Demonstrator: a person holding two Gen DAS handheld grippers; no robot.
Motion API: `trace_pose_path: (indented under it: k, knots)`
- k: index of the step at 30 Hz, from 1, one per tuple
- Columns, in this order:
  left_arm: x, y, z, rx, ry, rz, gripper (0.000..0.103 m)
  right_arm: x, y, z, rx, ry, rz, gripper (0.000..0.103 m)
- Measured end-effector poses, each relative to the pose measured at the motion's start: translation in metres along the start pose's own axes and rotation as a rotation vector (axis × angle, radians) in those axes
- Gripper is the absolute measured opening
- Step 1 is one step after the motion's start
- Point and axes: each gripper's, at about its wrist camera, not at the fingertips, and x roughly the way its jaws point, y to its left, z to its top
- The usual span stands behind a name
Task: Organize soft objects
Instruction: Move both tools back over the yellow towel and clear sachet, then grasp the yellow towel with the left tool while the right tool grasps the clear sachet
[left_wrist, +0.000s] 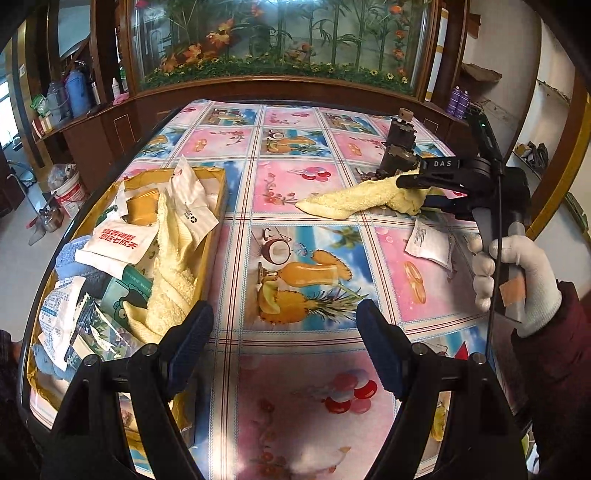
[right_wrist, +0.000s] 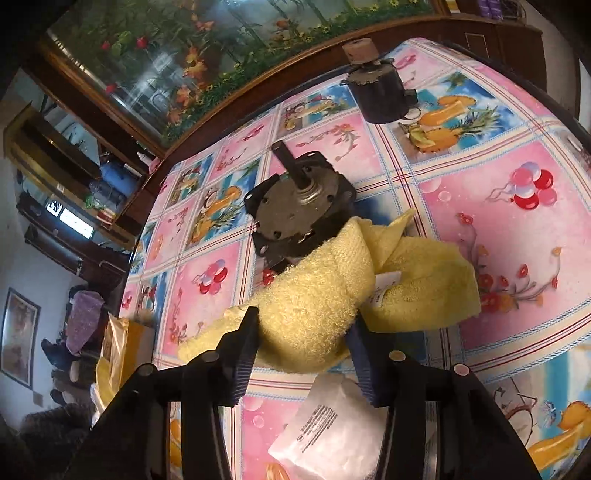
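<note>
Table (left_wrist: 295, 258); towel (right_wrist: 314, 306) between right gripper (right_wrist: 303, 354) fingers

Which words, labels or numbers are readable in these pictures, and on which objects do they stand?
"DAS": white letters on the black right gripper.
Red Chinese characters on a white sachet in the cardboard box: too blurred to read.
Small black print on the white packet on the table: too small.
</note>
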Motion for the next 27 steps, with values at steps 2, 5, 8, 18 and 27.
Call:
trace_pose_path:
  k: [2,5,8,18,27]
  knots:
    - [0.002,0.003,0.001,-0.012,0.001,-0.006,0.080,-0.006,0.015,-0.012,-0.086,0.035,0.032,0.044]
    - [0.007,0.002,0.000,-0.021,0.019,-0.039,0.080,-0.012,0.044,-0.041,-0.237,0.169,0.187,0.048]
    - [0.011,-0.004,-0.002,-0.002,0.035,-0.065,0.080,-0.034,0.053,-0.059,-0.310,0.192,0.240,0.059]
    - [0.033,-0.047,0.021,0.149,0.017,-0.108,0.080,-0.065,-0.003,-0.050,-0.314,0.106,-0.065,0.088]
    - [0.104,-0.096,0.040,0.338,0.091,-0.081,0.084,-0.026,0.004,-0.066,-0.397,0.093,-0.244,0.085]
